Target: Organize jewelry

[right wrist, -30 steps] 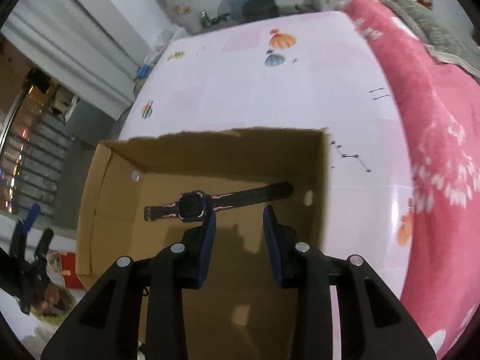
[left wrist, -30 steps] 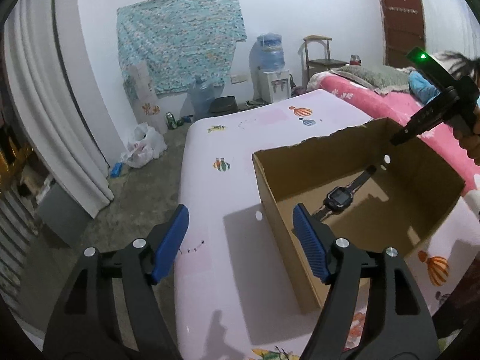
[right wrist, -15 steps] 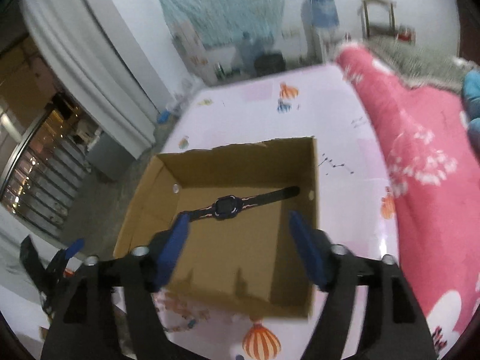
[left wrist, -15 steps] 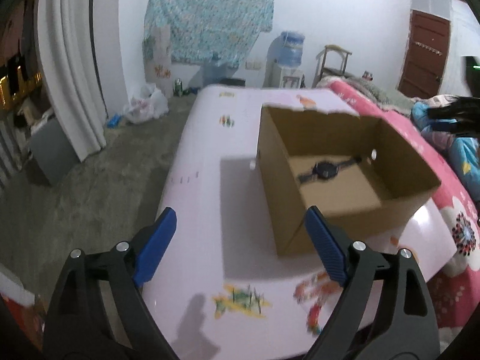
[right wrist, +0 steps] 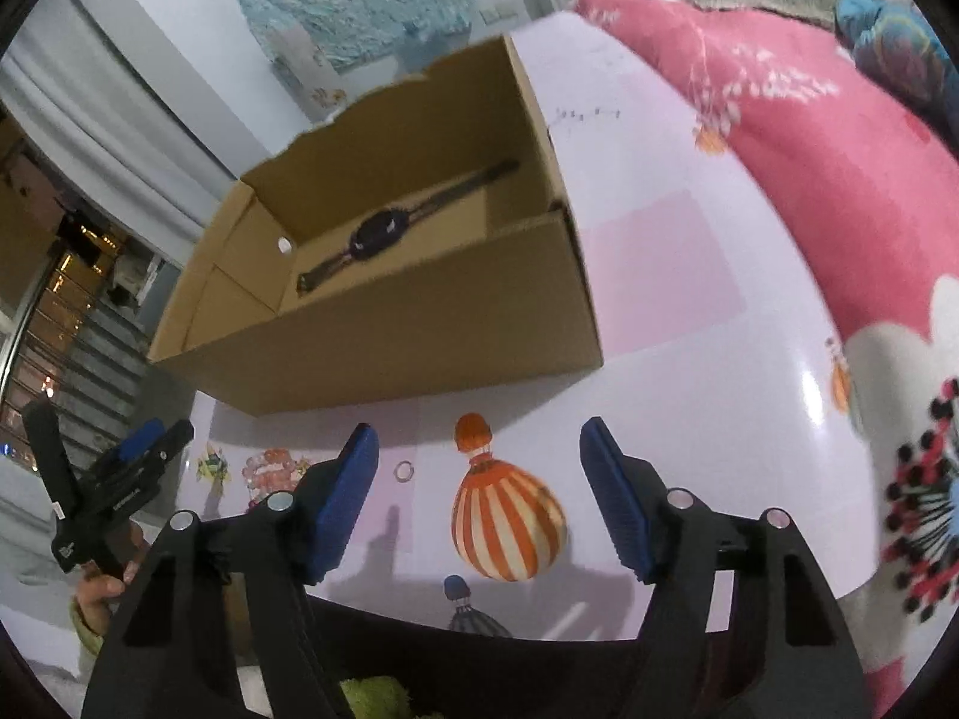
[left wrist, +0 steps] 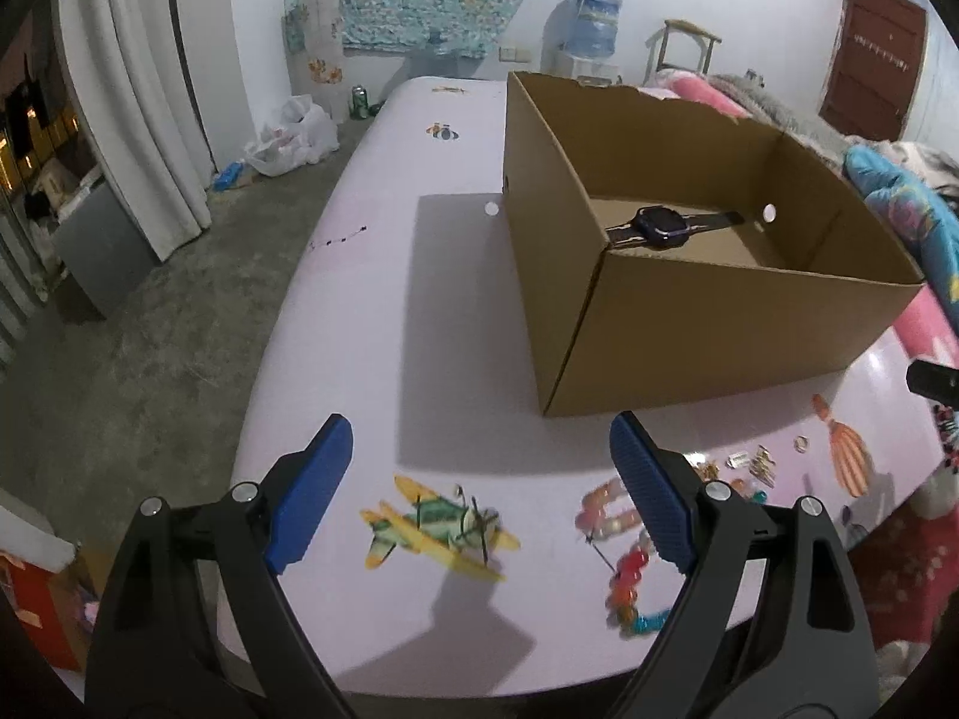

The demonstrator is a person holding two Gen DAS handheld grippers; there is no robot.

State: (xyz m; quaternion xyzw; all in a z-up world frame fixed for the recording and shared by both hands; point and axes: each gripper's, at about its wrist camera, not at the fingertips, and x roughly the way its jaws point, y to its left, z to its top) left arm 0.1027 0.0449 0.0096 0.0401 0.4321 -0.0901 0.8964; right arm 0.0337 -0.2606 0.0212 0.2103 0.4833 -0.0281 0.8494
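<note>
A dark wristwatch [left wrist: 662, 224] lies flat inside an open cardboard box [left wrist: 719, 323] on the pink table; it also shows in the right wrist view [right wrist: 380, 230], inside the box [right wrist: 419, 323]. Loose jewelry lies near the table's front edge: a bead bracelet [left wrist: 623, 545], small gold pieces [left wrist: 755, 461] and a ring [right wrist: 404, 470]. My left gripper [left wrist: 479, 497] is open and empty, above the front edge just left of the bracelet. My right gripper [right wrist: 479, 497] is open and empty, in front of the box with the ring near its left finger.
The table [left wrist: 371, 311] carries printed plane and balloon pictures [right wrist: 506, 515]. A pink floral blanket [right wrist: 809, 150] lies to the right. The floor, a curtain [left wrist: 138, 90] and a plastic bag are to the left. A water dispenser and chair stand at the back wall.
Both grippers have pulled back from the box toward the table's front edge. The right gripper opened wide after leaving the box. The watch stays in the box.
</note>
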